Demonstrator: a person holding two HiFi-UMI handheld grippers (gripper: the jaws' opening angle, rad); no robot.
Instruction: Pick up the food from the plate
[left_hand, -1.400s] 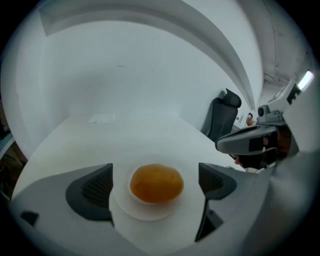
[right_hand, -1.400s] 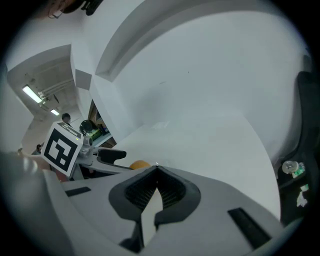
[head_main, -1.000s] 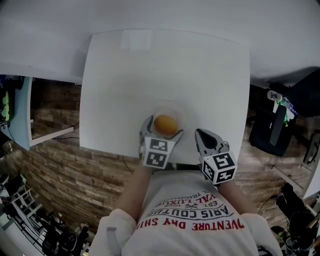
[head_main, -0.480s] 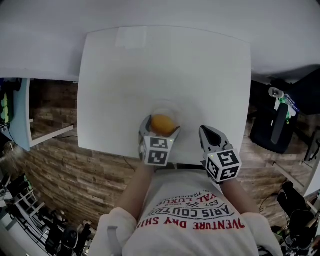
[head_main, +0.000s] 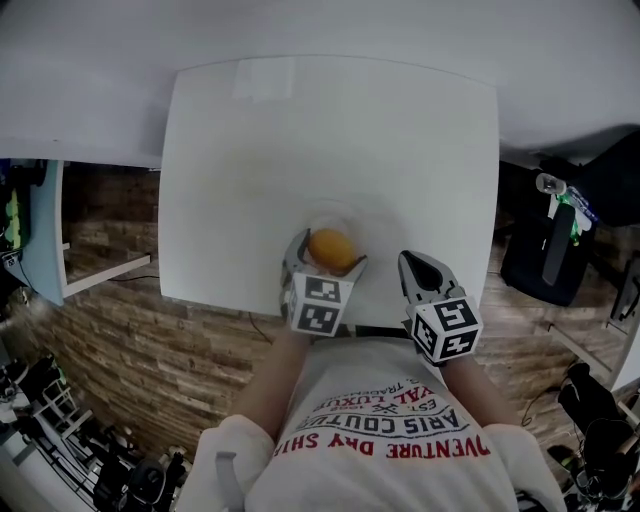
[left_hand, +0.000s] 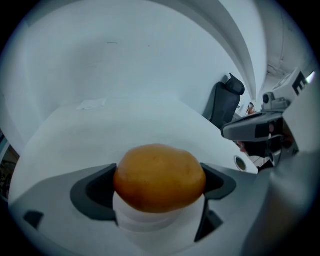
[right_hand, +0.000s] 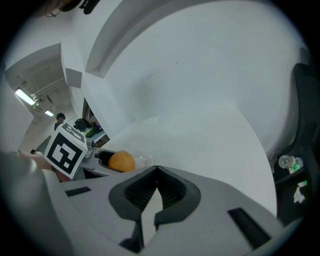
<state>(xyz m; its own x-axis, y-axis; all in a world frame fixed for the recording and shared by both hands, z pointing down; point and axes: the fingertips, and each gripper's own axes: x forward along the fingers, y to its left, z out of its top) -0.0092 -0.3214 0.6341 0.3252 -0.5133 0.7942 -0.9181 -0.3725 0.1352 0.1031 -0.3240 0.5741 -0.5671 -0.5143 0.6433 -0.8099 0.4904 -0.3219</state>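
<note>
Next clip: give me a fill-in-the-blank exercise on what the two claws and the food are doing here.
The left claw is shut on the round orange food, which sits over a small clear ___. The right claw, jaws shut, holds ___. The square table beneath the food is coloured ___.
Missing words: plate; nothing; white.

**Food at the table's near edge**

The plate (head_main: 336, 214) sits on the table (head_main: 330, 120), at the middle of its near edge. The food (head_main: 331, 246) is over the plate, between the jaws of the left gripper (head_main: 326, 258), touching both. The right gripper (head_main: 408, 268) lies to its right, apart from the plate, over the same near edge, its jaws together.
</note>
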